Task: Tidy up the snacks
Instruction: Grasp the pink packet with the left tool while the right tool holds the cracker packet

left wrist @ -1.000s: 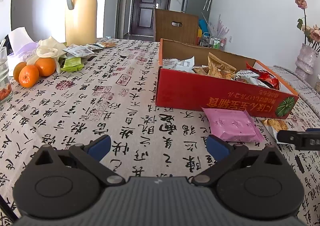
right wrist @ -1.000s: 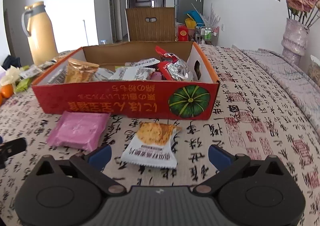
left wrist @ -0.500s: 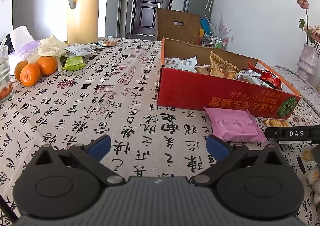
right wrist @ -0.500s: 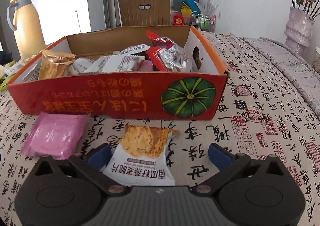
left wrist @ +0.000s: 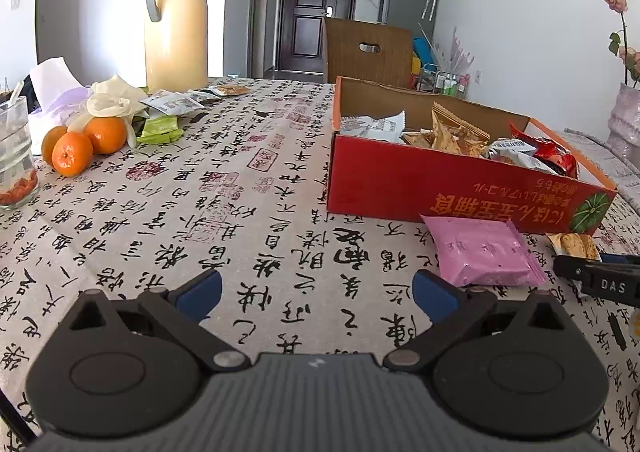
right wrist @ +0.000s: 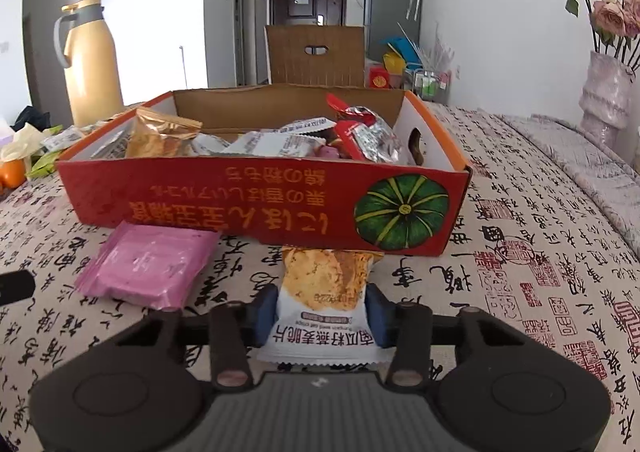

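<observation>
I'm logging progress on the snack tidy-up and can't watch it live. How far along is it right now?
Done: the red box already holds a pile of snack packets. In hand: the right gripper is shut on the white cracker packet, which is not yet in the box. Left: the pink packet lies on the tablecloth beside the box, near the open, empty left gripper, and more packets sit near the oranges.

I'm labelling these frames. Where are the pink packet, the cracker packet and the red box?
pink packet point(right wrist: 148, 266): right wrist view, wrapper's middle.
cracker packet point(right wrist: 326, 286): right wrist view, printed front, between the fingers.
red box point(left wrist: 452, 188): left wrist view, red front wall.
</observation>
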The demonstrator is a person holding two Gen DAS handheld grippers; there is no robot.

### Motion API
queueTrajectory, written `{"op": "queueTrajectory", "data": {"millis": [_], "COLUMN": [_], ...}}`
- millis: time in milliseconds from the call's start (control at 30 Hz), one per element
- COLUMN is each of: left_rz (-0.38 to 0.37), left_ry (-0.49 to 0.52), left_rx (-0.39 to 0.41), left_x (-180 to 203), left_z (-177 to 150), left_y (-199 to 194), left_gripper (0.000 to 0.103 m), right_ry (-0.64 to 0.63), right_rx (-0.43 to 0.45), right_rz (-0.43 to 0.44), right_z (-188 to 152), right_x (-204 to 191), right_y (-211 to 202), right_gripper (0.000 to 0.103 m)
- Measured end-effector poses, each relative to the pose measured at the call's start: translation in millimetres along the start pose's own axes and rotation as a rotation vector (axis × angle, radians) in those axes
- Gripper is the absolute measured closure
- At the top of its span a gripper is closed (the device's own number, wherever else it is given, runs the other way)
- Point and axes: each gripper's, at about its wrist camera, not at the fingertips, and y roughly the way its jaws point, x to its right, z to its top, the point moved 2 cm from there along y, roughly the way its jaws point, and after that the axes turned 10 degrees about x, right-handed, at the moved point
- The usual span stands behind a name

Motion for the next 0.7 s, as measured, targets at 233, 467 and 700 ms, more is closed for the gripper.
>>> {"op": "queueTrajectory", "data": {"millis": [233, 467, 700], "left_rz": [0.005, -0.059, -0.100], "left_ry": [0.015, 0.078, 0.121], "left_rx": [-0.042, -0.053, -0.171], "left_x": [6.0, 53.8, 104.5], "left_z": [6.2, 29.2, 29.8], "left_y": [4.0, 11.1, 49.5], "left_gripper": [0.000, 0.000, 0.000], "right_ry": [0.093, 0.134, 0.214], "right_rx": [0.066, 0.111, 0.171], "right_rz": [-0.012, -0.016, -0.047], "right_z": [5.0, 7.2, 6.8], "right_x": [18.1, 27.7, 44.9], "right_y": [-8.7, -15.3, -23.7], "right_gripper": [0.061, 0.061, 0.061]}}
